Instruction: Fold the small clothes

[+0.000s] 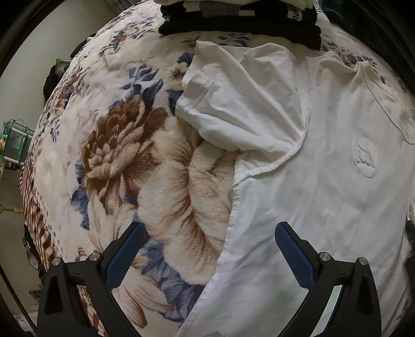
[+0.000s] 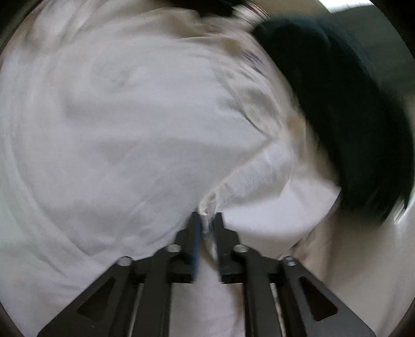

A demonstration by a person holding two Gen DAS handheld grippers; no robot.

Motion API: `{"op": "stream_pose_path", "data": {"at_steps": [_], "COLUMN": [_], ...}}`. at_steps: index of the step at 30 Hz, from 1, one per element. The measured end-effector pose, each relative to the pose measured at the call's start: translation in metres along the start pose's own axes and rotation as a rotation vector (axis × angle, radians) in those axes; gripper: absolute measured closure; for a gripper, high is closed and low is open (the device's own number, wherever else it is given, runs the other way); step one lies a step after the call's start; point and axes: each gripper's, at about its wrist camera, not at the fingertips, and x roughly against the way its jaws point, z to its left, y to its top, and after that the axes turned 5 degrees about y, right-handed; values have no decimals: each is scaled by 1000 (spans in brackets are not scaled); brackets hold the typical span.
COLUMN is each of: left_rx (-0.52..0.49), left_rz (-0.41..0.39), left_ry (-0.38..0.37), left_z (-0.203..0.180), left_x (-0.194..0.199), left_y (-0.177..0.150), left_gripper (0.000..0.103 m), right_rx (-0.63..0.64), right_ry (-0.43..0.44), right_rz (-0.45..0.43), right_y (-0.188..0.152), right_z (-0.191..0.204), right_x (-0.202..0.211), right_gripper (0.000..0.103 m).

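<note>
A white T-shirt (image 1: 319, 181) lies spread on a floral fleece blanket (image 1: 124, 145), filling the left wrist view from about 1 o'clock round to 5 o'clock. Its seams show raised overlock stitching. One short sleeve (image 1: 233, 103) reaches out toward 11 o'clock, rumpled, with its hemmed cuff lying on the blanket. A round embossed emblem (image 1: 365, 158) sits on the chest at about 3 o'clock, and the neckline (image 1: 381, 103) curves near the frame's edge at 2 o'clock. The shirt's side edge runs from the armpit down toward 6 o'clock.

The left gripper (image 1: 210, 241) hovers over that side edge with its blue-padded fingers (image 1: 124, 256) spread wide and nothing between them; one finger is over the blanket, the other over the shirt.

At 12 o'clock, beyond the sleeve, a stack of folded clothes (image 1: 238, 23) rests on the blanket, black pieces below and a pale piece on top. A green wire rack (image 1: 14, 145) stands off the bed at 9 o'clock.

The right wrist view is heavily motion-blurred. The right gripper (image 2: 206, 225) has its fingers drawn narrow, pinching a bunched hem of the same white T-shirt (image 2: 116, 116); a stitched edge (image 2: 249, 173) leads away from the pinch toward 2 o'clock. A dark garment (image 2: 337, 116) lies beside the shirt from 1 to 4 o'clock, too smeared to identify further.
</note>
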Motion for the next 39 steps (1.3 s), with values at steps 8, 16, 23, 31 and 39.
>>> {"op": "stream_pose_path", "data": {"at_steps": [8, 16, 23, 31, 39], "left_rx": [21, 11, 5, 3, 373], "left_rz": [6, -20, -10, -39, 90], "left_ry": [-8, -10, -4, -24, -276], "left_z": [-2, -2, 1, 6, 68], "left_x": [-4, -1, -6, -2, -45], "left_y": [3, 8, 8, 12, 38], "left_gripper": [0, 0, 0, 0, 0], "right_rx": [-710, -605, -566, -735, -931], "right_ry": [307, 41, 108, 450, 403], "right_rz": [-1, 86, -21, -89, 52], "right_y": [26, 79, 91, 62, -33], "right_z": [-132, -113, -86, -120, -149], "right_x": [4, -60, -30, 6, 18], "right_gripper": [42, 94, 96, 55, 26]}}
